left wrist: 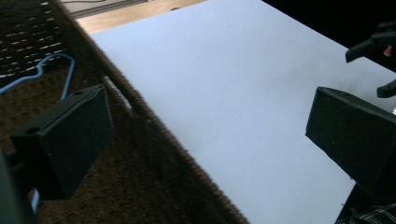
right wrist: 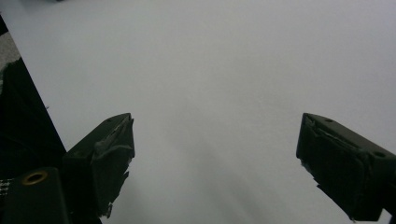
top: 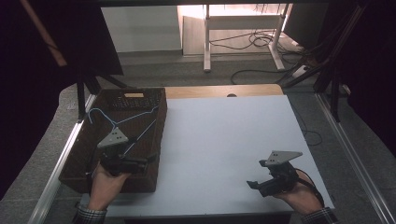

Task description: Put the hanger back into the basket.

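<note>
From the high view, a thin blue wire hanger [top: 122,122] lies in a dark woven basket [top: 157,154] at the tabletop's [top: 219,144] left edge, the left gripper [top: 140,164] over the basket and the right gripper [top: 252,185] over bare white surface. The hanger looks light, springy and slick, best pinched on a straight run. In the left gripper view, the jaws stand spread with nothing between them, the hanger's hook [left wrist: 56,70] beyond one jaw on coarse weave. In the right gripper view, the jaws are spread over smooth matte tabletop [right wrist: 210,70].

Dim room, bright glare at far wall, dark corners, soft focus, close jaws blurred, tabletop evenly lit
</note>
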Available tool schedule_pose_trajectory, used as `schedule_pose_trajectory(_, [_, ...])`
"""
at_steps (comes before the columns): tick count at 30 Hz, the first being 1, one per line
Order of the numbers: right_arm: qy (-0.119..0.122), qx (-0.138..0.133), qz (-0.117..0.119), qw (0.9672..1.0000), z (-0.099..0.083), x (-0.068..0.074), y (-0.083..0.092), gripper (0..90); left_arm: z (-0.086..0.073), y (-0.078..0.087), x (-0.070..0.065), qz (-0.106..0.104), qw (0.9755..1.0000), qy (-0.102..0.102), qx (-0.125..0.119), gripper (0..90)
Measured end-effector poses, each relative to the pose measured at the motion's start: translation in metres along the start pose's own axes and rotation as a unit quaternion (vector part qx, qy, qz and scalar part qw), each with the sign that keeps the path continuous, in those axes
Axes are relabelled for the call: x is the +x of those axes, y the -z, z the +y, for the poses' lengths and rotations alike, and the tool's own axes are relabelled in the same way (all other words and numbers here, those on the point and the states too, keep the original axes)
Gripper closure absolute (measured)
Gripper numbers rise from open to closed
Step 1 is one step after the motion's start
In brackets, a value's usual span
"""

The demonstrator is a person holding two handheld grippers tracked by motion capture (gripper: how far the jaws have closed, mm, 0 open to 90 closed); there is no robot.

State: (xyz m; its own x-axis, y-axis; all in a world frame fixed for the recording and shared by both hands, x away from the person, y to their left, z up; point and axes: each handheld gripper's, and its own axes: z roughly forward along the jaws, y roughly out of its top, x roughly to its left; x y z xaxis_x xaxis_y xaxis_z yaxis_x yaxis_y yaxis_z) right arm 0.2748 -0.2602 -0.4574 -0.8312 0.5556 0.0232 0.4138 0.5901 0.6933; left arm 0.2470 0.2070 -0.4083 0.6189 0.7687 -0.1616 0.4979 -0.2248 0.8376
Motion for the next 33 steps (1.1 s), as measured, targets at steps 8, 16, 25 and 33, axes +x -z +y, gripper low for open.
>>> schedule_pose_trajectory(8, [-0.001,-0.019,0.001,0.9998,0.000,0.004,0.007,8.5,-0.001,-0.010,-0.017,-0.008,0.9998,-0.018,0.001,0.1])
schedule_pose_trajectory(16, [-0.001,-0.039,-0.002,0.9992,-0.001,0.010,0.016,5.5,-0.001,-0.013,-0.033,-0.018,0.9994,-0.031,-0.003,0.1])
schedule_pose_trajectory(25, [-0.014,-0.062,-0.011,0.9979,-0.006,0.014,0.025,2.4,-0.011,-0.021,-0.050,-0.029,0.9987,-0.043,0.002,0.1])
schedule_pose_trajectory(33, [-0.020,-0.073,-0.020,0.9969,-0.012,0.016,0.031,0.0,-0.019,-0.020,-0.063,-0.035,0.9981,-0.049,-0.007,0.1])
